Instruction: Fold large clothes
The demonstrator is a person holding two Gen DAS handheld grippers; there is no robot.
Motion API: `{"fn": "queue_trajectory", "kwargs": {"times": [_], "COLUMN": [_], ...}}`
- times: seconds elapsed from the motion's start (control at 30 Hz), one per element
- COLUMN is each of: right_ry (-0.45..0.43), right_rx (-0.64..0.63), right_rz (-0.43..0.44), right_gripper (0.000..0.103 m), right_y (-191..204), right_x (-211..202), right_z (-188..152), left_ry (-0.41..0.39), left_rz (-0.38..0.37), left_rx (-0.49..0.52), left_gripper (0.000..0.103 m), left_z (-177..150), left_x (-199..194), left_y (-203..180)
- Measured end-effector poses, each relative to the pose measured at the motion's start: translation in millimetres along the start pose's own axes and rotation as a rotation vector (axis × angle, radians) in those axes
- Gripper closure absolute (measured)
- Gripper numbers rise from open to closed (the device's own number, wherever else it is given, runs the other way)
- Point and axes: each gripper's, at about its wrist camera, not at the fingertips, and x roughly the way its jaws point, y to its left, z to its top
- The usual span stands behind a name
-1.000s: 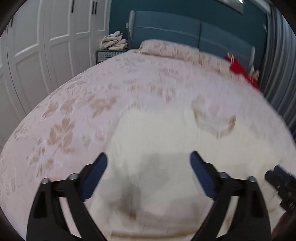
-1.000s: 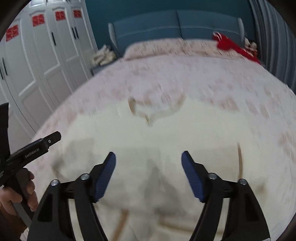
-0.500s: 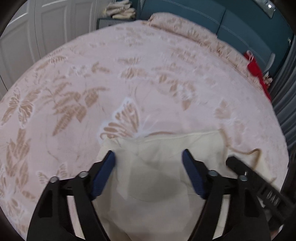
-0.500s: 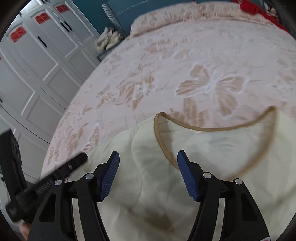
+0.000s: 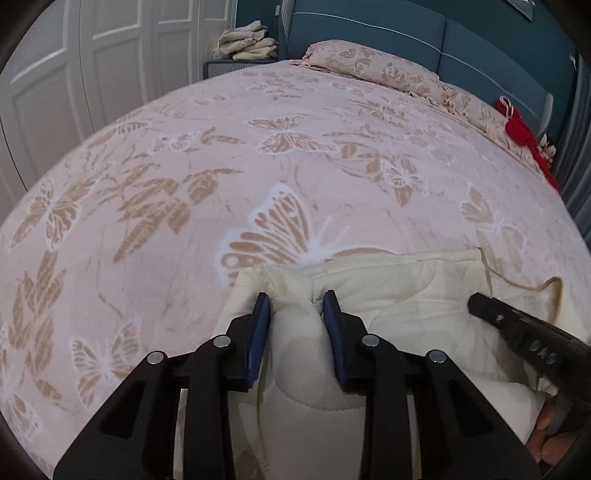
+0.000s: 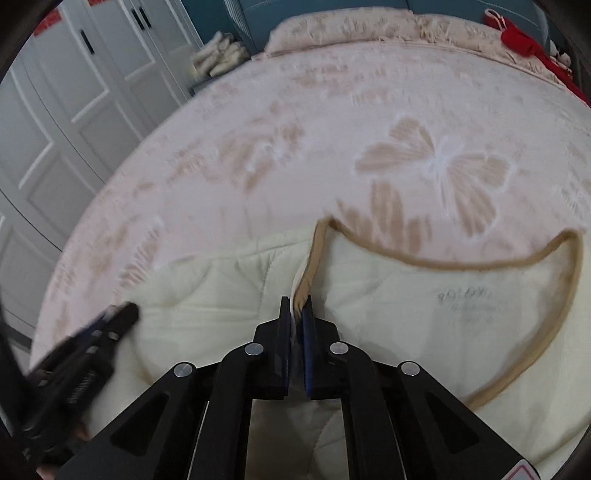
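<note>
White panelled wardrobe doors [image 5: 74,74] line one side of the room, and a teal padded headboard [image 5: 369,33] rises behind a bed [image 5: 184,166] covered in a pale pink spread with tan butterflies. Folded light linens [image 5: 247,44] sit stacked on a small stand beside the headboard, and something red [image 5: 521,129] lies at the far edge by the pillows.

On the near part of the bed lies a cream quilted garment [image 5: 406,295] with tan binding round its neckline [image 6: 480,262]. The left hand-held gripper [image 5: 297,317] has its blue pads on either side of a bunched-up ridge of the cream fabric near the garment's far left corner; its jaws are closing, and the cloth fills the gap between them. The right hand-held gripper [image 6: 295,325] is pressed almost together, pinching the tan-bound edge where the neckline meets the shoulder. Both point steeply down at the bed, close beside each other.
</note>
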Motion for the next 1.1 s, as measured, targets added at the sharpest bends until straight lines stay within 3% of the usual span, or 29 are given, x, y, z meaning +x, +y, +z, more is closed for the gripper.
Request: {"fn": "queue_trajectory", "kwargs": {"times": [0.13, 0.23, 0.27, 0.37, 0.4, 0.43, 0.47, 0.53, 0.57, 0.6, 0.73, 0.83, 0.97, 1.03, 1.1], "right_ry": [-0.011, -0.035, -0.058, -0.228, -0.284, -0.299, -0.306, -0.309, -0.302, -0.290, -0.189, -0.178, -0.147, -0.141, -0.145], "right_rx": [-0.020, 0.030, 0.049, 0.203, 0.289, 0.332, 0.360, 0.382, 0.384, 0.387, 0.463, 0.485, 0.443, 0.437, 0.420], "right_rz": [-0.023, 0.022, 0.028, -0.060, -0.065, -0.070, -0.080, -0.123, -0.166, -0.190, -0.177, -0.133, -0.092, -0.070, -0.066], "right_gripper": [0.100, 0.101, 0.098, 0.088, 0.087, 0.087, 0.086, 0.072, 0.057, 0.051, 0.051, 0.055, 0.091, 0.098, 0.103], "right_y": [0.9, -11.3, -15.1, -42.9, -66.6, -83.3, -98.7, -134.8, -155.1, -168.3, -223.1, -244.5, -249.9, -250.8, -249.4], "right_x": [3.7, -0.6, -6.2, -58.8, -89.7, -108.4, -124.4, -156.2, -168.3, -172.3, -166.0, -159.6, -147.9, -141.1, -137.2], "right_z": [-2.7, -4.6, -5.7, -12.6, -18.7, -23.0, -27.2, -37.6, -42.7, -45.4, -55.8, -63.3, -69.4, -71.7, -72.1], "left_ry": [-0.013, -0.020, -0.019, -0.015, -0.013, -0.026, -0.055, -0.129, -0.144, -0.149, -0.024, 0.060, 0.200, 0.261, 0.276], "left_rz": [0.029, 0.057, 0.066, 0.064, 0.060, 0.072, 0.077, -0.018, -0.057, -0.114, -0.349, -0.410, -0.426, -0.393, -0.336], "left_rx": [0.017, 0.035, 0.041, 0.044, 0.042, 0.042, 0.043, 0.050, 0.060, 0.080, 0.162, 0.192, 0.196, 0.243, 0.298], "left_gripper": [0.073, 0.072, 0.072, 0.067, 0.061, 0.048, 0.043, 0.032, 0.026, 0.016, 0.012, 0.012, 0.019, 0.046, 0.054], "left_z": [-3.5, -5.0, -4.8, -1.9, -0.1, 2.8, 4.4, 8.4, 11.0, 15.6, 28.6, 26.3, 10.5, -1.3, -14.7], "left_x": [2.7, 3.3, 3.4, -1.1, -4.9, -17.7, -32.9, -70.1, -82.6, -94.9, -93.6, -67.3, -16.3, 5.3, 19.1], "left_y": [-3.3, -7.3, -8.6, -8.3, -7.7, -7.0, -7.3, -16.4, -26.2, -43.3, -136.0, -191.7, -250.7, -268.2, -279.9]}}
